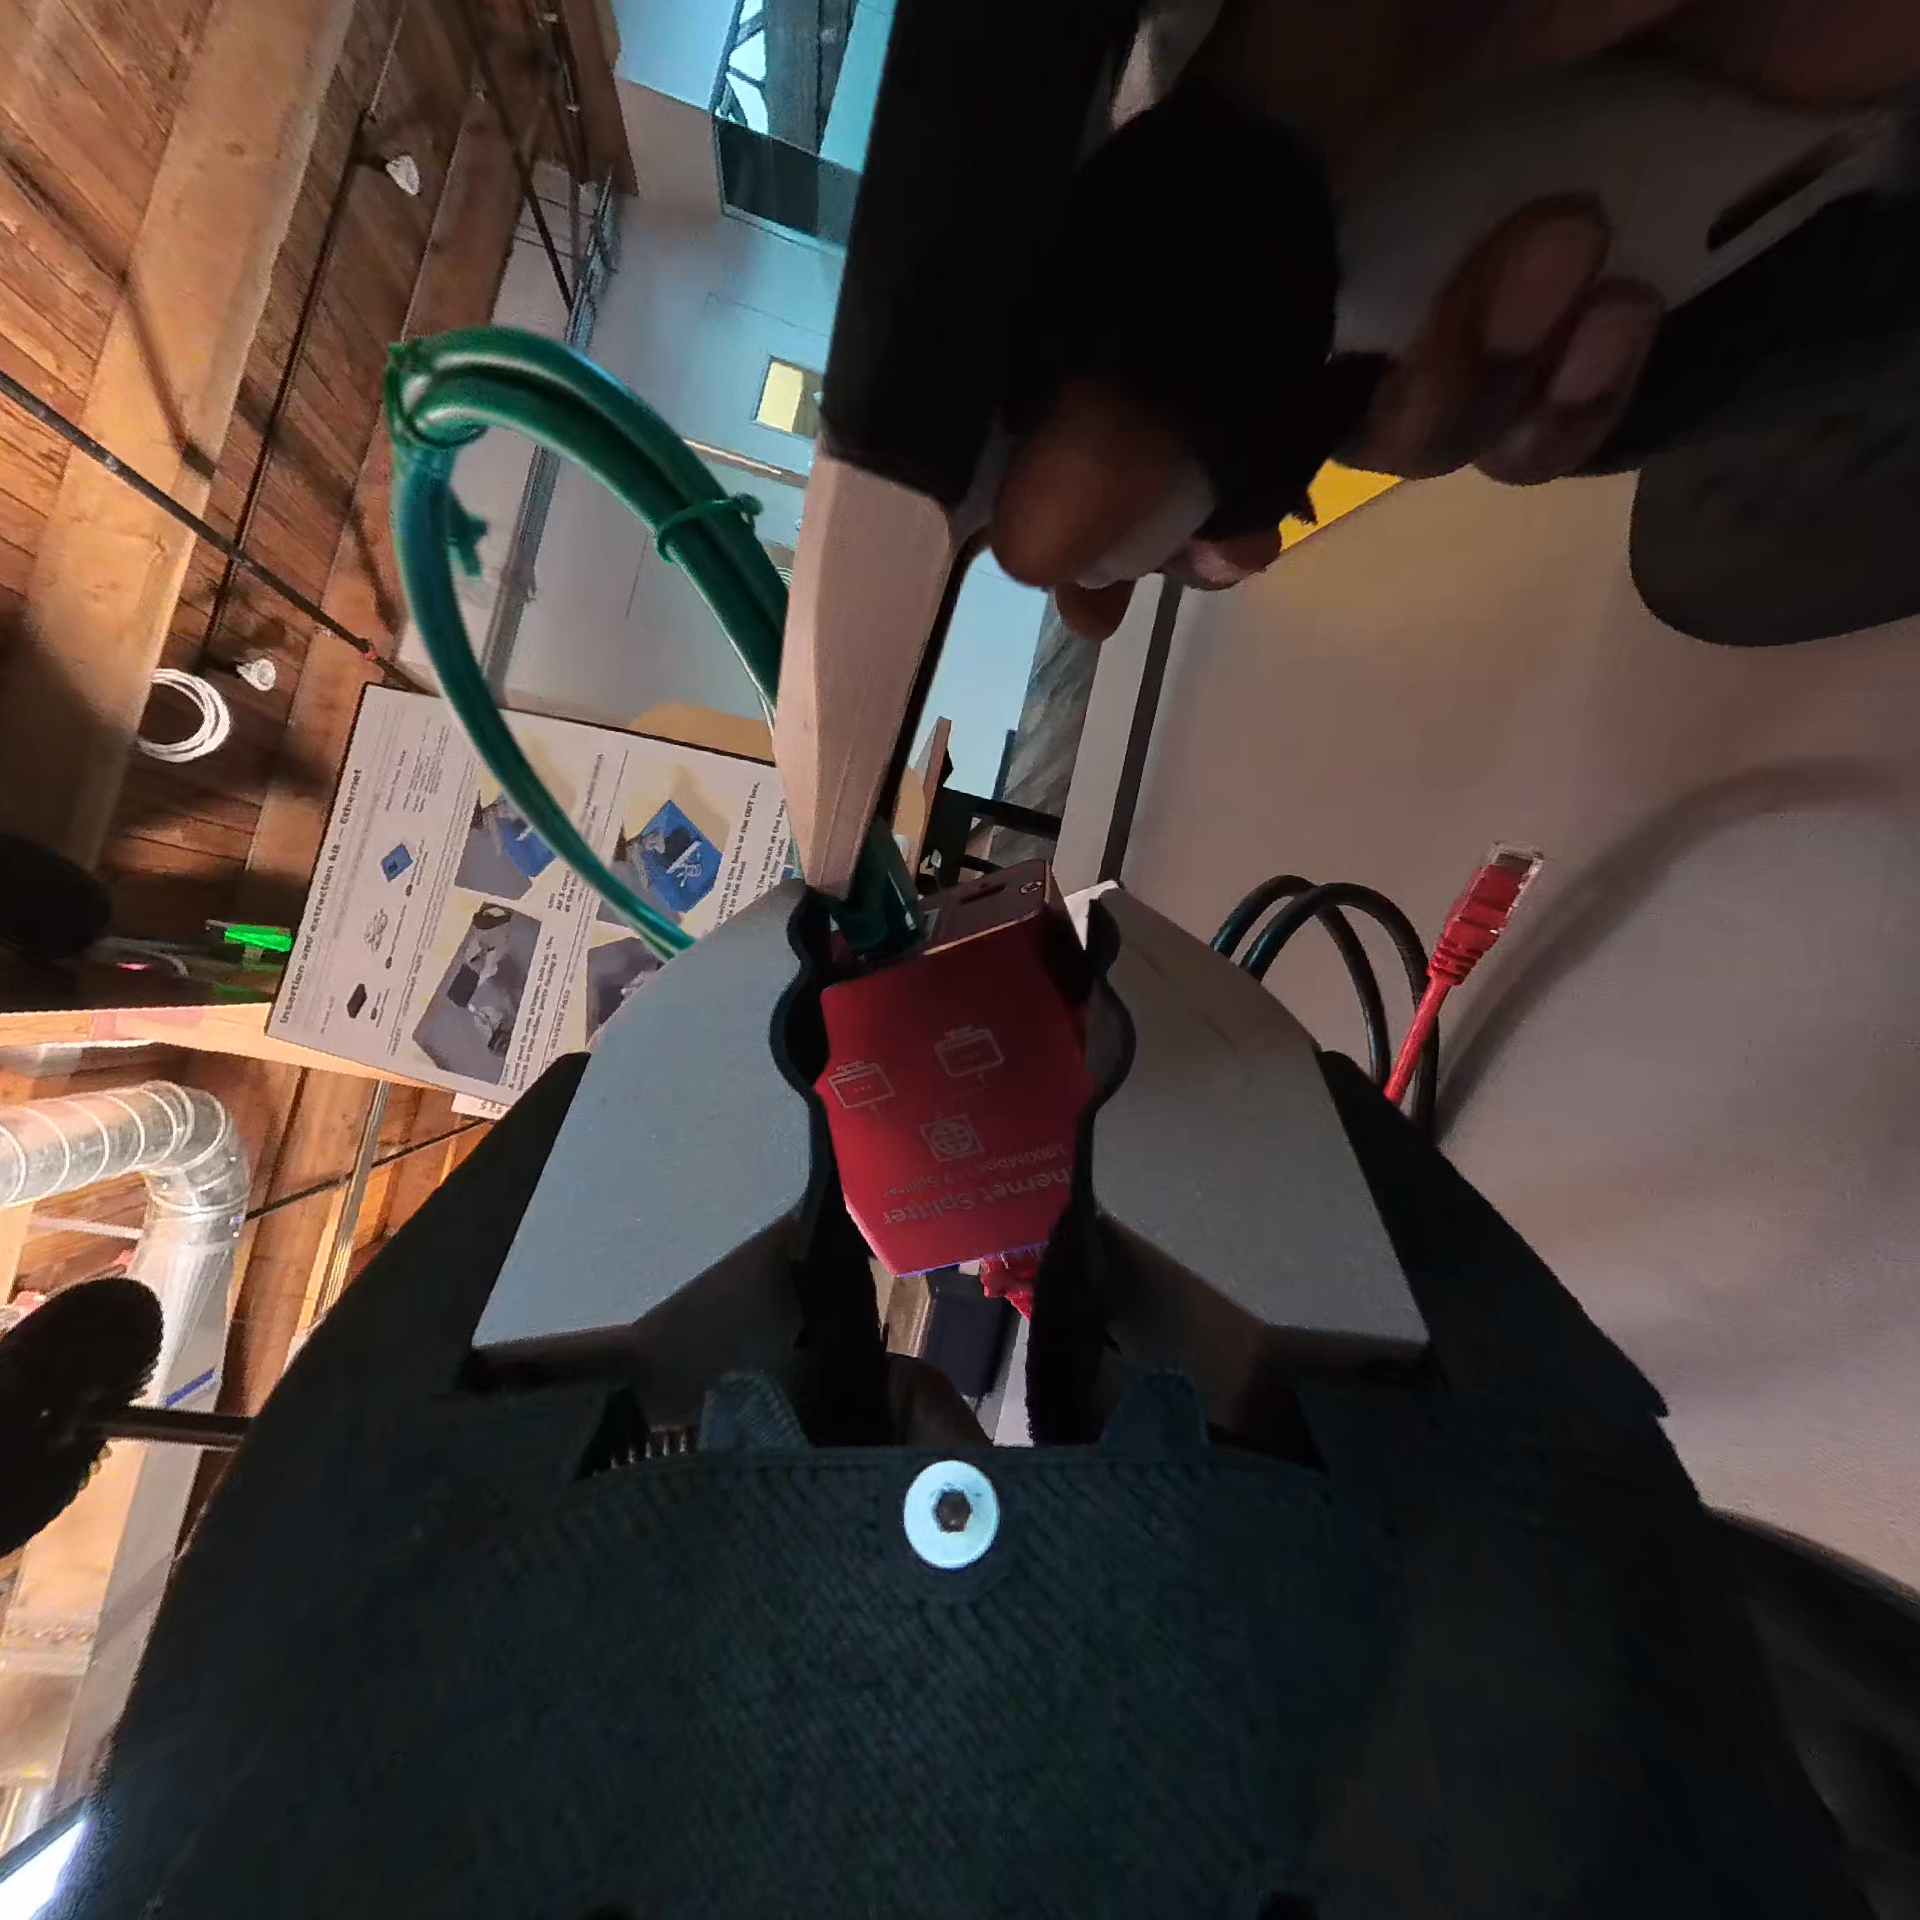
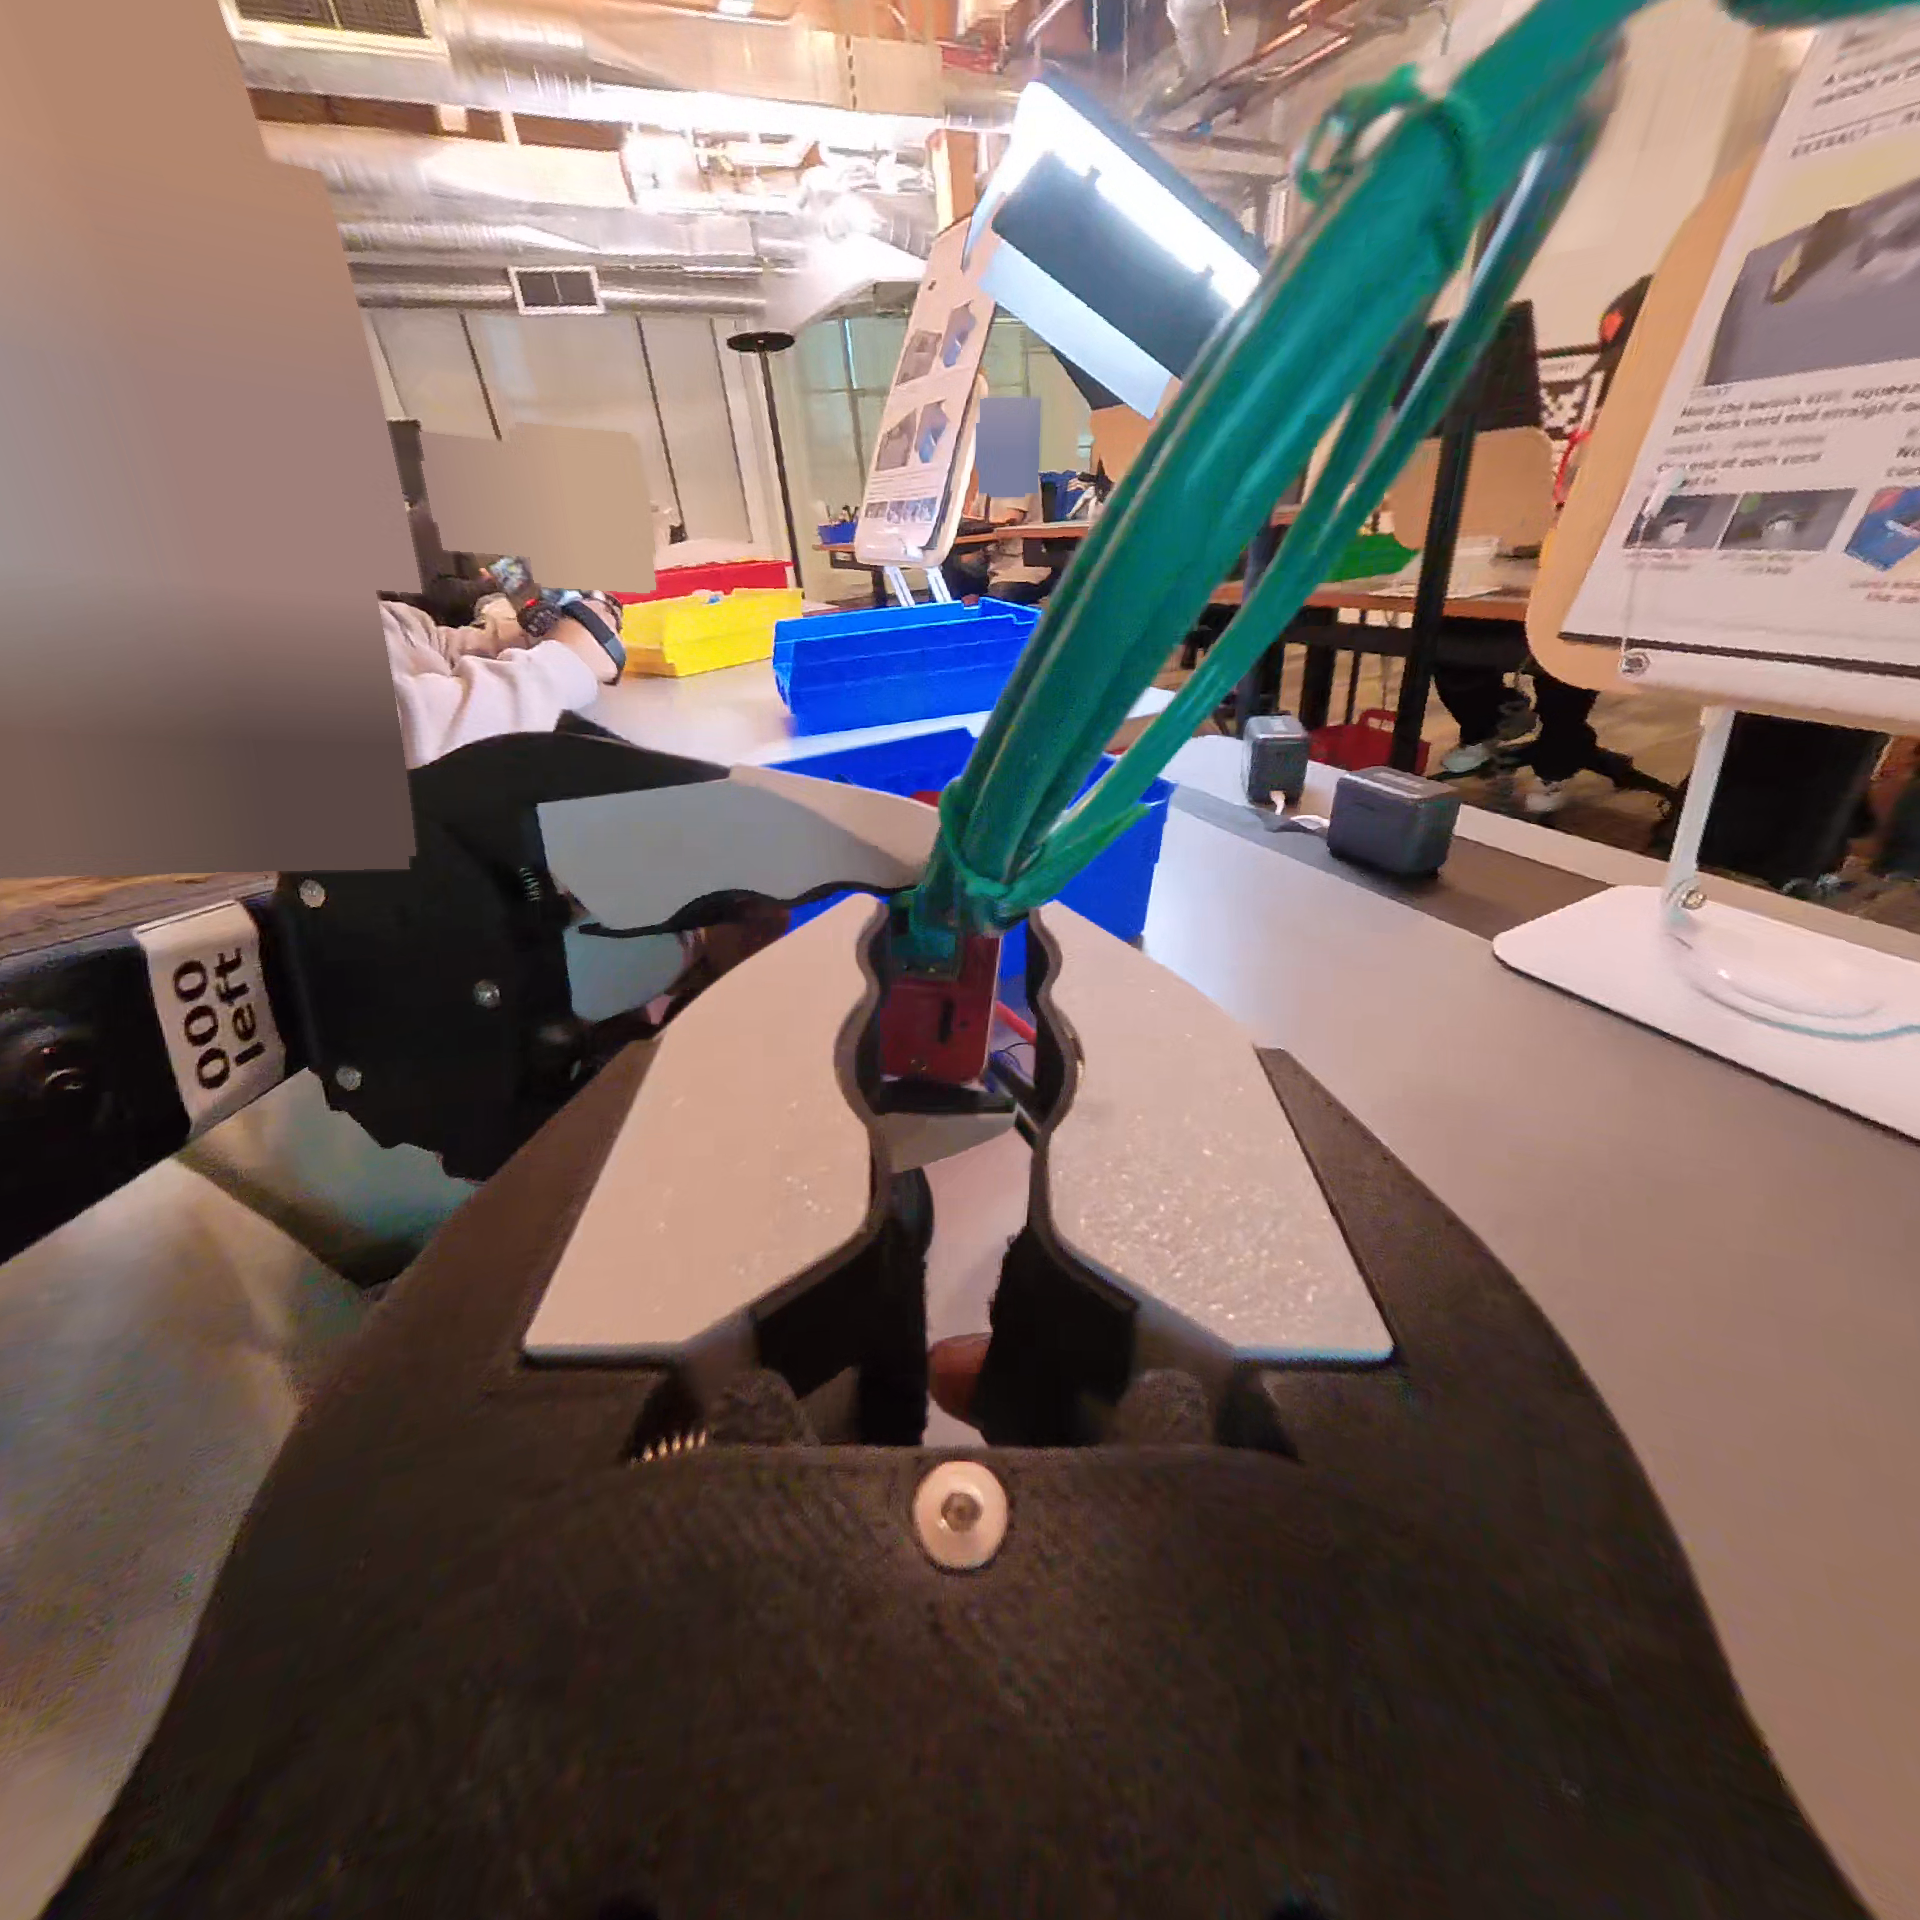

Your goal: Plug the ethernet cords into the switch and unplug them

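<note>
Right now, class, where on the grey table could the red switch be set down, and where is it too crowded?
Free: the bare grey table between the right gripper and the white stand base. Crowded: the far edge, with blue bins and two grey boxes, and around the red switch, where the left gripper and green cord meet.

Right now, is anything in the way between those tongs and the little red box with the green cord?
Nothing visible. The left tongs are already clamped on the red box, and the right tongs are closed at the green cord where it enters the box.
</note>
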Motion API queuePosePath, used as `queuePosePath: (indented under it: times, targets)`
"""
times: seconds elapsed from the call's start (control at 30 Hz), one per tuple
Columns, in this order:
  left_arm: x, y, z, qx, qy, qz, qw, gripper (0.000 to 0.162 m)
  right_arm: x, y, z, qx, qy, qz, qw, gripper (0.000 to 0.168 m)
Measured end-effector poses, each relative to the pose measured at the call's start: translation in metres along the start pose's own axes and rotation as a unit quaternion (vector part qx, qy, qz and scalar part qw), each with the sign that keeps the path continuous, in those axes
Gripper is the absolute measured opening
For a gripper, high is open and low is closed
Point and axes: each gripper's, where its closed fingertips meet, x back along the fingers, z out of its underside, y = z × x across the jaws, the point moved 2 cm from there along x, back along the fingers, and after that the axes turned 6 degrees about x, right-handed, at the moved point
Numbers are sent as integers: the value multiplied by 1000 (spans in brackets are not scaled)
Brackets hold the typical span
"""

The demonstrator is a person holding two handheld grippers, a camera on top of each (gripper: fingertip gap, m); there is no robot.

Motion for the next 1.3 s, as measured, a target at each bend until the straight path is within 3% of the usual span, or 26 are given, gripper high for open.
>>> queuePosePath:
  times: [0.27, 0.33, 0.4, 0.5, 0.6, 0.67, 0.77, 0.9, 1.0, 1.17, 1.3]
  targets:
    - [-2, -1, -6, 41, -33, 0, 999, 47, 4, -2, 1, -15, -29, -14, 999, 19]
    - [-1, 2, -4, 85, -48, -8, 995, 70, 5, -3, 2, -32, -36, -17, 999, 19]
    - [-2, -1, -5, 133, -75, 3, 988, 80, 5, -3, 4, -48, -37, -18, 998, 19]
    - [-5, -4, -3, 127, -82, -39, 988, 103, 3, -4, 6, -55, -37, -15, 998, 19]
    - [9, 6, -8, 212, -154, -82, 962, 104, 7, -11, 3, -73, -50, 1, 996, 19]
    - [2, 2, 11, 250, -106, -63, 960, 107, 11, -14, 4, -95, -55, 0, 994, 19]
    - [-13, -10, 31, 217, -50, -34, 974, 105, 11, -12, 7, -119, -62, -7, 991, 18]
    - [-20, -12, 38, 141, -28, -36, 989, 76, 12, -10, 8, -125, -61, -9, 990, 18]
    - [-20, -9, 35, 104, -21, 2, 994, 75, 16, -12, 9, -133, -59, -13, 989, 18]
    - [-11, 11, 36, -41, 63, 65, 995, 75, 22, -17, 11, -179, -38, -36, 982, 20]
    - [5, 11, 53, -84, 163, 154, 971, 75, 38, -29, 39, -204, 67, -36, 976, 43]
